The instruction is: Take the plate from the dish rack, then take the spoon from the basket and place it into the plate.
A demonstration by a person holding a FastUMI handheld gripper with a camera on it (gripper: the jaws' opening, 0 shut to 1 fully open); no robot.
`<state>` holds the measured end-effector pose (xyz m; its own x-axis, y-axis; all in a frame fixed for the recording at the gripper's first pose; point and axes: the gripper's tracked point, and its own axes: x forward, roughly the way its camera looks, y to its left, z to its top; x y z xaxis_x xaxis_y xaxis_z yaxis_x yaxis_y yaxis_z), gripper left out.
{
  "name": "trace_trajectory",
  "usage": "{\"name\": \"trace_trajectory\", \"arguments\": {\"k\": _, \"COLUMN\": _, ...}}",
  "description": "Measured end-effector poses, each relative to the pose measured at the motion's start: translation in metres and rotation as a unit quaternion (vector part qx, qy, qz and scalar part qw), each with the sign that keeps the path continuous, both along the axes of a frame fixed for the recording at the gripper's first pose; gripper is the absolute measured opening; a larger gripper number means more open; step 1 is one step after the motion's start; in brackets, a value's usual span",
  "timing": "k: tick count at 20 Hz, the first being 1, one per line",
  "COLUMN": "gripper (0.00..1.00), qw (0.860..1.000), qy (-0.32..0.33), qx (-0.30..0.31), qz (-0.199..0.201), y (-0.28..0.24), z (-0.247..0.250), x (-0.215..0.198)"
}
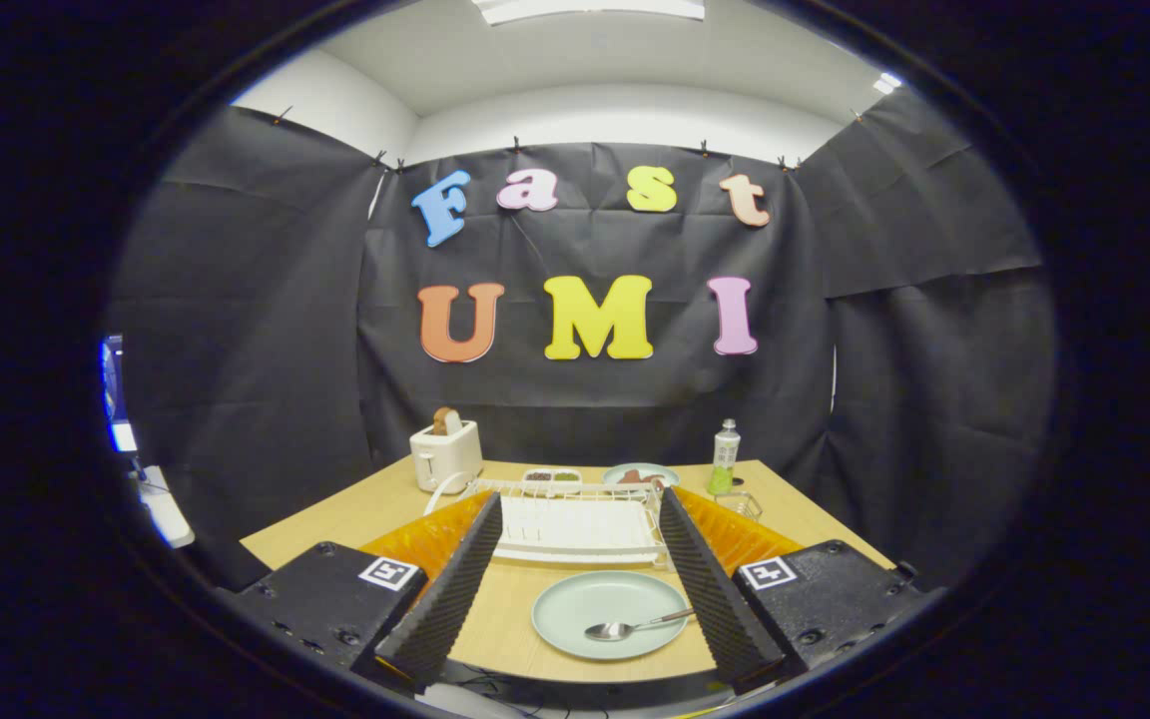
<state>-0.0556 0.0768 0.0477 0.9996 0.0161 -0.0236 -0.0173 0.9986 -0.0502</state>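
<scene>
At the bottom of the frame your claw is spread wide and grips nothing. Between its fingers, low in the centre, the plate lies flat on the worktop with the spoon in it, handle towards the right finger. Just above, the dish rack stands beyond the fingertips, the toaster to its left and a bottle to its right.

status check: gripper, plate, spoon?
Gripper open, holding nothing. Plate flat on table between the fingers, spoon lying in it. Dish rack just beyond the plate; nothing in the way.
</scene>
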Motion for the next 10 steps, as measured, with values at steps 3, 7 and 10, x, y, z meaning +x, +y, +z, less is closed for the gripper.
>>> {"name": "trace_trajectory", "arguments": {"k": 3, "gripper": 1.00, "qw": 1.000, "qy": -0.009, "qx": -0.008, "qz": -0.009, "y": -0.0038, "z": 0.0031, "x": -0.0035}}
{"name": "trace_trajectory", "arguments": {"k": 7, "gripper": 1.00, "qw": 1.000, "qy": -0.010, "qx": -0.004, "qz": -0.017, "y": -0.0082, "z": 0.0034, "x": -0.0030}}
{"name": "trace_trajectory", "arguments": {"k": 10, "gripper": 1.00, "qw": 1.000, "qy": -0.005, "qx": -0.003, "qz": -0.014, "y": -0.0067, "z": 0.0000, "x": -0.0001}}
